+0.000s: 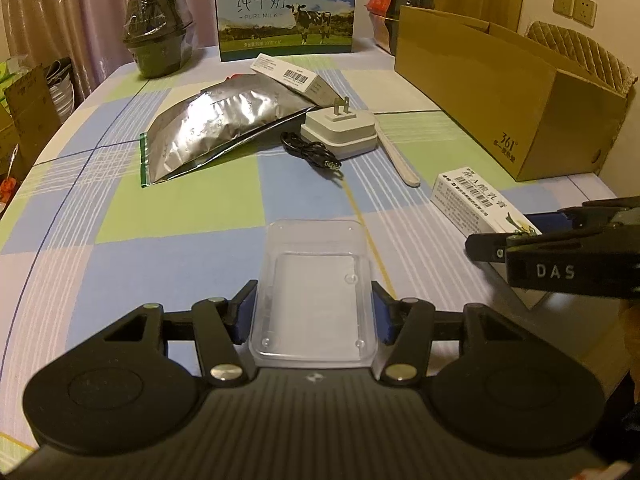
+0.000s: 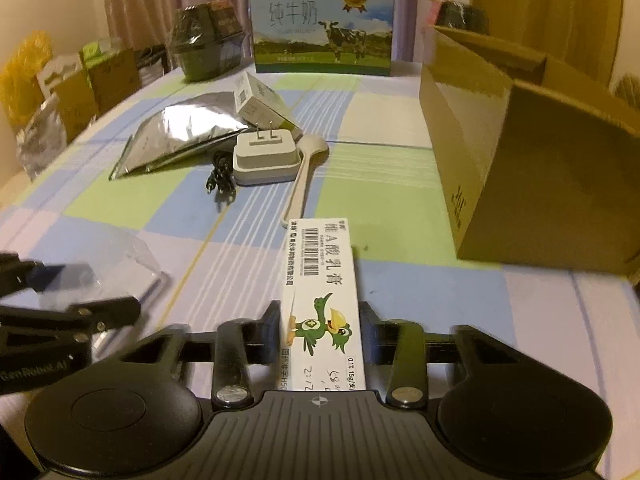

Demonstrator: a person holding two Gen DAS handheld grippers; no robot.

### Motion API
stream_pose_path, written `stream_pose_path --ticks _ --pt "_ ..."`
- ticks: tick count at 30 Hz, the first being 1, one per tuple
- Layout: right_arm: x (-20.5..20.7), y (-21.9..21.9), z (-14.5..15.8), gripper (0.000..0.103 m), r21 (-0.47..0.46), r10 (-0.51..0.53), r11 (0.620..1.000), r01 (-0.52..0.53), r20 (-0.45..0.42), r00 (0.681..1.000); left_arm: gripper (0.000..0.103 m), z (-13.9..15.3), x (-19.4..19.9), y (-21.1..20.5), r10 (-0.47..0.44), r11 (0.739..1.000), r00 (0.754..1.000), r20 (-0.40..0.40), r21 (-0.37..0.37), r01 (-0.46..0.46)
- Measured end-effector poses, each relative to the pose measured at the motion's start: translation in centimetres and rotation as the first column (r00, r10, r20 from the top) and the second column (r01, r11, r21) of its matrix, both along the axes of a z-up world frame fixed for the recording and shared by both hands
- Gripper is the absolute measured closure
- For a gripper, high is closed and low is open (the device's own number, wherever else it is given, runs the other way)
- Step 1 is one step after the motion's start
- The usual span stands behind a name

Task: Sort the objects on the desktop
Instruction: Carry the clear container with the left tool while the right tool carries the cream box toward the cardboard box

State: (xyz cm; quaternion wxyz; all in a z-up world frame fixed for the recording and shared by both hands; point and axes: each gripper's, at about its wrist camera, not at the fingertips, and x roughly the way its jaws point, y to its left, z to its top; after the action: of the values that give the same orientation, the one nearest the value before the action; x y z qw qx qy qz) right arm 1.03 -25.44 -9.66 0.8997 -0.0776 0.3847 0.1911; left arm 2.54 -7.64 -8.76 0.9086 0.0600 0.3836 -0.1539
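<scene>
My left gripper (image 1: 313, 308) is shut on a clear plastic box (image 1: 314, 280) held just above the checked tablecloth. My right gripper (image 2: 320, 320) is shut on a white ointment carton with a green bird (image 2: 322, 296); the carton also shows at the right of the left wrist view (image 1: 480, 200). Further back lie a silver foil pouch (image 1: 216, 128), a white charger plug (image 1: 340, 130), a black cable (image 1: 312, 154), a beige spoon (image 1: 396, 152) and a second white carton (image 1: 288, 76).
An open cardboard box (image 1: 508, 96) stands at the right of the table. A milk carton pack (image 1: 286, 12) and dark wrapped tubs (image 1: 158, 32) stand at the back. More boxes and bags (image 2: 80, 84) sit off the table's left edge.
</scene>
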Motion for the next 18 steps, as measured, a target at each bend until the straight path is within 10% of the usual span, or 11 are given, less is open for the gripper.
stream_pose_path --ticks 18 --pt "-1.9 -2.3 4.5 0.068 0.119 -0.073 0.991 0.065 0.062 0.995 0.051 3.1 -1.2 -1.3 -0.026 0.999 0.999 0.037 -0.040 0.028"
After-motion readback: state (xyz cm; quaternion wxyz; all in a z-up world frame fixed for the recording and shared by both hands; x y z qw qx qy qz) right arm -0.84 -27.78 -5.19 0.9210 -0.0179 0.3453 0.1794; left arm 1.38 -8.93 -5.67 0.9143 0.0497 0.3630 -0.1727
